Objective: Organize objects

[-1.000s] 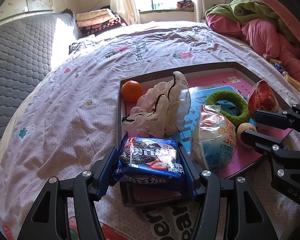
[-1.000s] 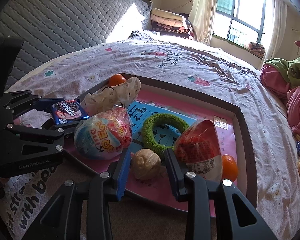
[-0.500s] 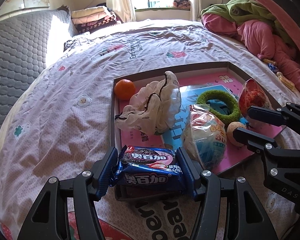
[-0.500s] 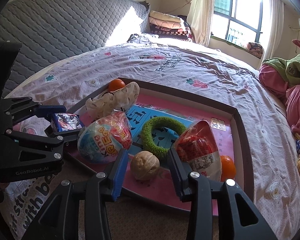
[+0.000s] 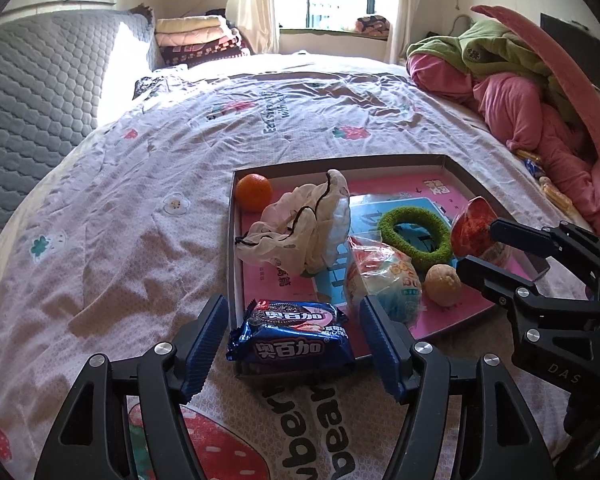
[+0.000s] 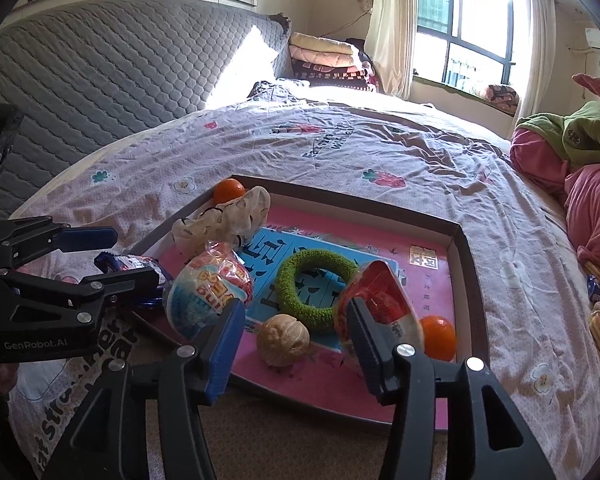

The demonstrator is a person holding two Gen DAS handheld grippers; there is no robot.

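Left tongs [image 5: 292, 344] just opened, glossy blue cookie packet [image 5: 292, 336] loose between, right tongs [image 6: 296, 340] opening around walnut [image 6: 283, 339]

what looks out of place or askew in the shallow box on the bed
The blue cookie packet sits half over the brown cardboard tray's near-left corner rather than flat inside, between the open left gripper's jaws. The crumpled white cloth pouch lies in a loose heap.
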